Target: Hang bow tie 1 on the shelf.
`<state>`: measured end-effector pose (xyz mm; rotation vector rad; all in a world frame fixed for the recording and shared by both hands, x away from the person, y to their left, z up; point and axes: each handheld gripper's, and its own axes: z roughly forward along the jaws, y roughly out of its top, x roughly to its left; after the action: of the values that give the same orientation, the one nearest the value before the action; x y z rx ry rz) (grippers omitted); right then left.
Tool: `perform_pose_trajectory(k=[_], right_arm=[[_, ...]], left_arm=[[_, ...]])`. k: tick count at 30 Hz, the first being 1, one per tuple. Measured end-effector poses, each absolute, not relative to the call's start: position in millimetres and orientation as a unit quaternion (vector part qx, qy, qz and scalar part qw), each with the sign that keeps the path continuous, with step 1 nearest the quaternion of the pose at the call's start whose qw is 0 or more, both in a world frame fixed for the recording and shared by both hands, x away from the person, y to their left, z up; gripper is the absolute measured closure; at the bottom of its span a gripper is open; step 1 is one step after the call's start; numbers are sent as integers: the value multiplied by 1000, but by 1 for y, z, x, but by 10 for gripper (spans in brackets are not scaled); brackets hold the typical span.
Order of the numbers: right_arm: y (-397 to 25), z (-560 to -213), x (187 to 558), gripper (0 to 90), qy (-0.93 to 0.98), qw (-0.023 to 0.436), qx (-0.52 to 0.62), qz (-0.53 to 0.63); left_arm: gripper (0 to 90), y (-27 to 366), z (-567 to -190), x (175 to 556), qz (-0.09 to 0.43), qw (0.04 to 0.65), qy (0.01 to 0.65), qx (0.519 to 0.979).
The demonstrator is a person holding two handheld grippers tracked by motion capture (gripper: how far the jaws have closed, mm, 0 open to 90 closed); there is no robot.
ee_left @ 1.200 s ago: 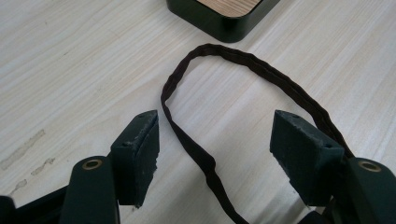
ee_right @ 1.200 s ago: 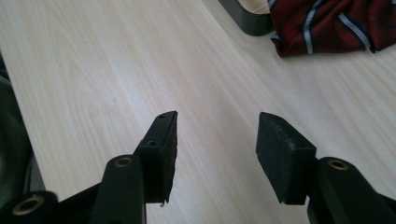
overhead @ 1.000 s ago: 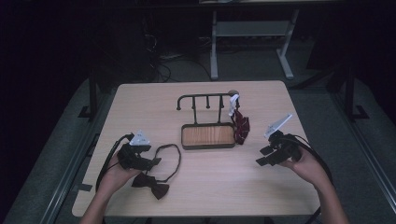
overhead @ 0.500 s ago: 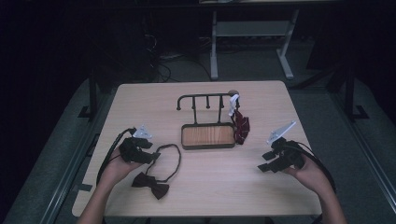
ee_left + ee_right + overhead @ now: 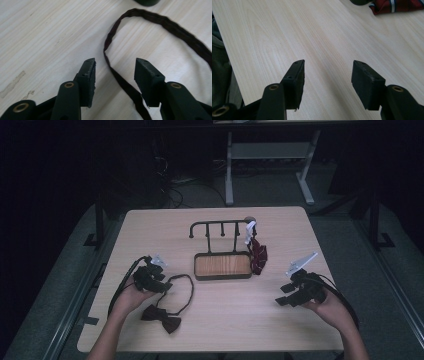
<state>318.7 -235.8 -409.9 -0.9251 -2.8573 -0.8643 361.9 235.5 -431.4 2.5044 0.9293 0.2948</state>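
Broad pale wooden table [image 5: 220,320], with a dark metal hanger stand [image 5: 220,227] and its wooden-floored tray [image 5: 222,266] at the centre, towards the far edge. Off the stand's right end, a red patterned bow tie [image 5: 258,257] hanging down to the tabletop. Near the front left corner, a dark bow tie [image 5: 161,317] lying flat, its thin neck strap [image 5: 120,77] looping away towards the tray. Left gripper [image 5: 114,72] low over that strap, jaws parted moderately wide, one on each side of it, nothing yet clamped. Right gripper [image 5: 327,72] well apart near the right edge, jaws spread about as wide over bare wood, holding nothing. Likely step: closing on the strap to lift the tie towards the stand. Risks, as a judgement: thin, limp strap lying flat, so jaw tips might scrape the wood and close above it; a pinch caught at the very tips could slip out once the bow's weight swings; the dangling loop might snag on the tray rim in transit.
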Motion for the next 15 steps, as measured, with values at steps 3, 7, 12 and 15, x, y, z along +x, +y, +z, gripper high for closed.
perform_pose_trajectory(k=[3,7,12,15], right_arm=[[-236,-410,319,437,-914,5,-296,-277],[-236,-410,319,432,-914,5,-294,-278],[-238,-408,319,430,-912,1,-295,-286],[-238,-408,319,432,-911,2,-295,-288]], left_arm=[[573,235,-434,365,105,217,341,909],[625,234,-436,365,101,215,346,908],[678,233,-435,365,103,216,342,909],[693,232,-436,366,104,213,344,909]])
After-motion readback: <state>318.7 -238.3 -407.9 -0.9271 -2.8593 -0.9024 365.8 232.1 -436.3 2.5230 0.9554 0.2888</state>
